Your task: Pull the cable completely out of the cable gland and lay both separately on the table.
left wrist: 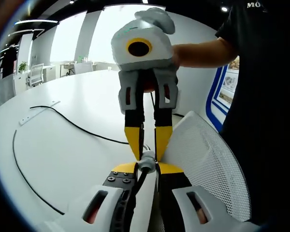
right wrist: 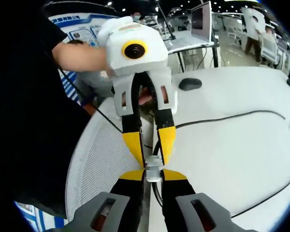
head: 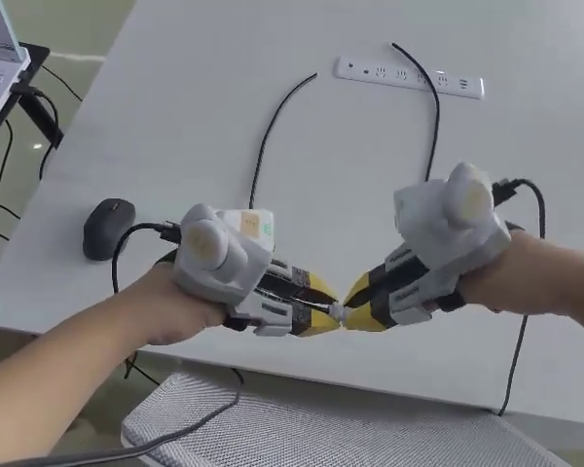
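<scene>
Head view looked down over the table (head: 175, 126); both gripper views faced each other close up, sharing the cable gland (left wrist: 146, 163).

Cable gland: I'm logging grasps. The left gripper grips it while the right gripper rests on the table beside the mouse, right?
No. The right gripper also grips the cable gland, tip to tip with the left gripper, as the head view shows.

Table (head: 224, 146) (white): mouse (head: 108, 226), power strip (head: 409, 78)
</scene>
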Demonstrator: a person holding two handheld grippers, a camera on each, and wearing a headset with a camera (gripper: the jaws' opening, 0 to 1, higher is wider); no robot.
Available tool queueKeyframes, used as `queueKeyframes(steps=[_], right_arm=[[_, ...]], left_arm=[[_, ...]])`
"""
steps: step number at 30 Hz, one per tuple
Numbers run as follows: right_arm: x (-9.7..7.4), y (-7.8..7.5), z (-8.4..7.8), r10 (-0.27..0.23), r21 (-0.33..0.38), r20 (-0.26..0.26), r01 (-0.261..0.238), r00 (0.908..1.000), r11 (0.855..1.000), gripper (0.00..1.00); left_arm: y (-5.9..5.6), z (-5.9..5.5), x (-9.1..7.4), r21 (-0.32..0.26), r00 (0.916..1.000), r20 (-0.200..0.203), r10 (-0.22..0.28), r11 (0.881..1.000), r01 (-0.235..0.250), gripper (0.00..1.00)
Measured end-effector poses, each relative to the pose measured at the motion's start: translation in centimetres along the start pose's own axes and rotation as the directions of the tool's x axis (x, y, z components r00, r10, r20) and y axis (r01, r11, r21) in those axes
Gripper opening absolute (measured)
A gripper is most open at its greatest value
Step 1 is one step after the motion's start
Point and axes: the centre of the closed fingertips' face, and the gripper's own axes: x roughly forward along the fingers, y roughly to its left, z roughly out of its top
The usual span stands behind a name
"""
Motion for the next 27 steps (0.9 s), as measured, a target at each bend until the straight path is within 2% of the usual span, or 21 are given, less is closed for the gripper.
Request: queueKeyframes(steps=[1, 2, 4, 6, 7, 9, 13, 15, 18, 20, 23, 25, 26, 27], right_arm=[[0.1, 0.0, -0.1, -0.038, -0.033, -0.013, 0.038, 0.9992, 0.999, 0.08], [0.2, 0.0, -0.2, -0.096, -0.103, -0.022, 0.093, 0.9952, 0.99, 0.08], [0.4, 0.1, -0.2, -0.16, -0.16, -0.024, 0.154, 0.9869, 0.975, 0.08], [0.3, 0.1, -0.1, -0.202, -0.213, -0.016, 0.194, 0.9794, 0.958, 0.08], [0.3, 0.0, -0.1, -0.21, -0.221, -0.012, 0.202, 0.9777, 0.954, 0.08], [0.2, 0.0, 0.0, -0.218, -0.205, -0.006, 0.212, 0.976, 0.955, 0.08], [0.1, -0.4, 0.1, -0.226, -0.223, -0.003, 0.219, 0.9742, 0.95, 0.08], [0.0, -0.7, 0.2, -0.234, -0.223, 0.0, 0.228, 0.9723, 0.948, 0.09], [-0.7, -1.2, 0.7, -0.258, -0.197, 0.03, 0.259, 0.9657, 0.946, 0.16], [-1.5, -1.8, 0.7, -0.295, -0.175, 0.043, 0.298, 0.9546, 0.939, 0.19], [-3.1, -1.9, 1.3, -0.319, -0.098, 0.098, 0.328, 0.9426, 0.939, 0.22], [-4.4, -1.9, 1.5, -0.35, -0.051, 0.127, 0.358, 0.9281, 0.932, 0.23], [-5.1, -2.1, 1.5, -0.377, -0.03, 0.135, 0.384, 0.9163, 0.923, 0.23], [-5.3, -2.1, 1.4, -0.386, -0.027, 0.132, 0.392, 0.9131, 0.919, 0.24]], left_arm=[[0.0, 0.0, 0.0, 0.002, 1.0, 0.0, 0.003, 1.0, -0.003, 0.15], [0.0, -0.1, 0.0, -0.004, 1.0, 0.0, 0.007, 1.0, -0.007, 0.15], [-0.1, -0.3, 0.0, -0.025, 1.0, 0.004, 0.006, 1.0, -0.006, 0.15], [-0.1, -0.3, -0.1, -0.037, 0.9999, 0.014, 0.009, 0.999, -0.009, 0.15], [0.0, -0.3, -0.1, -0.04, 0.9998, 0.016, 0.011, 0.999, -0.011, 0.15], [0.0, 0.0, -0.3, -0.048, 0.9995, 0.027, 0.017, 0.999, -0.015, 0.15], [0.1, 0.2, -0.3, -0.046, 0.9992, 0.031, 0.024, 0.999, -0.022, 0.15], [0.2, 0.7, -0.4, -0.048, 0.9985, 0.05, 0.023, 0.999, -0.02, 0.15], [0.3, 1.1, -0.4, -0.038, 0.998, 0.057, 0.028, 0.999, -0.025, 0.15], [0.4, 1.2, -0.4, -0.033, 0.9979, 0.057, 0.03, 0.999, -0.028, 0.15], [0.6, 1.5, -0.6, -0.029, 0.9971, 0.066, 0.038, 0.999, -0.036, 0.15], [0.8, 1.9, -0.9, -0.025, 0.9958, 0.079, 0.048, 0.999, -0.046, 0.15], [0.9, 2.2, -1.2, -0.029, 0.9943, 0.091, 0.055, 0.998, -0.053, 0.16], [1.0, 2.5, -1.4, -0.035, 0.9929, 0.103, 0.061, 0.998, -0.057, 0.16]])
